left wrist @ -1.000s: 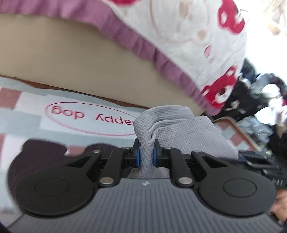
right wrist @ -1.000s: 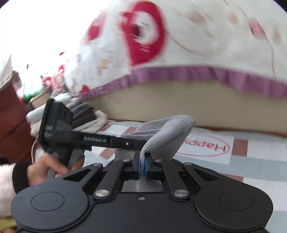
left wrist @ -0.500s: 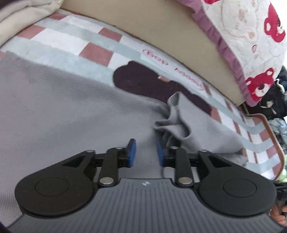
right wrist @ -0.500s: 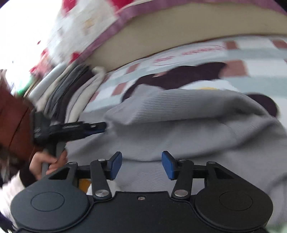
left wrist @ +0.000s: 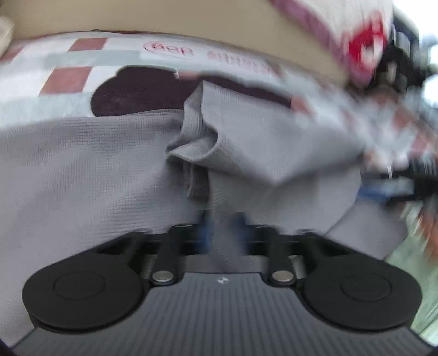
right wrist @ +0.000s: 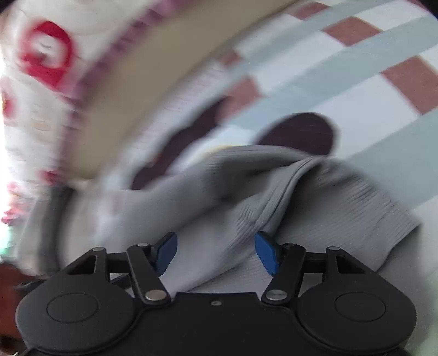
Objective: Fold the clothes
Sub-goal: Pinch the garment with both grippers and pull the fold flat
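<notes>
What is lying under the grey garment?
Under the grey garment lies a checked mat with a dark animal shape and red writing. The garment covers the near part of the mat and the shape, so nothing there can be seen.

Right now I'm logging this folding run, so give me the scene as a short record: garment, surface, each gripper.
garment: grey knit garment, spread out with a bunched fold in its middle
surface: checked mat with a dark animal print
left gripper: jaws closing, grey cloth between them
right gripper: jaws opening, over the cloth, pads not pressing it
background: beige cushion, bear-print cover
image quality: motion blur in both views
</notes>
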`<state>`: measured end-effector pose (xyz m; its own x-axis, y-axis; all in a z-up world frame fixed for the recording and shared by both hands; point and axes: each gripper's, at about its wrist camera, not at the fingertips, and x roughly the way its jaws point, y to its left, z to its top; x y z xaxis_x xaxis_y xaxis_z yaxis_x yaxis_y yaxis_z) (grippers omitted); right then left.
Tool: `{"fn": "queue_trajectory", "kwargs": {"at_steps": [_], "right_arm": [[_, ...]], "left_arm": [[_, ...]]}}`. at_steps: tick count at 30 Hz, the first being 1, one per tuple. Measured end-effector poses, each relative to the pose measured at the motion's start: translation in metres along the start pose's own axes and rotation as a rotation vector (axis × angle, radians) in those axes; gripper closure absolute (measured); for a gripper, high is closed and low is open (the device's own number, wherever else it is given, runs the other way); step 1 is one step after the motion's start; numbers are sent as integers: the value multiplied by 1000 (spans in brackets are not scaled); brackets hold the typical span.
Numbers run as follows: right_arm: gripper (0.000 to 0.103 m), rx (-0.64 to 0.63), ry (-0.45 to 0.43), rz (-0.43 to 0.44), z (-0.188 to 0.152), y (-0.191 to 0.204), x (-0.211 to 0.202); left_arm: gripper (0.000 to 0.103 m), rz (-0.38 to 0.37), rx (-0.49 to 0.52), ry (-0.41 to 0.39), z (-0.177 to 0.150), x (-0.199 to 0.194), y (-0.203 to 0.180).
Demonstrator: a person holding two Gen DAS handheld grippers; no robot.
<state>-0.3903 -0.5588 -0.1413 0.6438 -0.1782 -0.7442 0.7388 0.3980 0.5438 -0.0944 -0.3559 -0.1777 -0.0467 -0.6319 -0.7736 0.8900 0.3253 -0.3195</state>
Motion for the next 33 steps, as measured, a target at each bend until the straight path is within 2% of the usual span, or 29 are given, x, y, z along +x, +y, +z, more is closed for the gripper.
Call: {"fn": "queue_trajectory", "kwargs": {"at_steps": [1,2,3,4,6,8,9,12,15,16,17,18,19,21,22,23,24,25,28,33], "right_arm": [[39,-80,-29,-79,4,10,1],[63,-172,-101,-127,5,20,-4],[93,-229,-167,-158,6,24,-11],[95,-225,-188,-172,8,19,-14],[93,-172,-170,-204,13,2,-15],[92,-164,-144,-276,12,-9,-10],[84,-168,-143,-295,12,-11,-10],[74,-153,-183,-323,12,-6,-22],[70,-228,-254,-395,18,16,-36],[69,-261,-278,-386,20,25,-42],[62,-305,-292,-313,23,36,-46],[44,-340,-268,-215,27,47,-45],[36,-366,-216,-109,32,56,-38],[33,-418,-115,77,40,76,-18],[33,-450,-66,149,43,86,-5],[33,-499,-29,179,44,97,9],[33,-556,-3,181,44,109,24],[33,-612,20,174,44,119,38],[33,-732,69,123,41,140,69],[33,-815,122,113,27,149,81]], "left_arm": [[97,6,19,7,1,0,-1],[97,3,15,11,2,0,0],[97,-9,-5,11,1,-1,4],[97,-20,-22,10,-1,-3,9],[97,-33,-36,13,-3,-5,13],[94,-31,-33,31,-2,-5,14],[94,-29,-30,41,-2,-5,13],[94,-45,-47,38,-3,-5,17],[93,-96,-148,42,-3,-6,30],[88,-122,-185,41,-3,-6,35],[80,-145,-211,30,-3,-7,39],[77,-163,-230,13,-3,-9,42],[74,-185,-251,-6,-4,-10,45],[71,-247,-302,-20,-6,-7,48],[70,-283,-324,-12,-7,-4,47],[71,-320,-346,-3,-8,-1,46],[75,-351,-357,3,-9,0,44],[103,-379,-363,7,-9,-2,41],[103,-429,-480,6,-13,-21,40],[102,-328,-616,47,-37,-31,56]]}}
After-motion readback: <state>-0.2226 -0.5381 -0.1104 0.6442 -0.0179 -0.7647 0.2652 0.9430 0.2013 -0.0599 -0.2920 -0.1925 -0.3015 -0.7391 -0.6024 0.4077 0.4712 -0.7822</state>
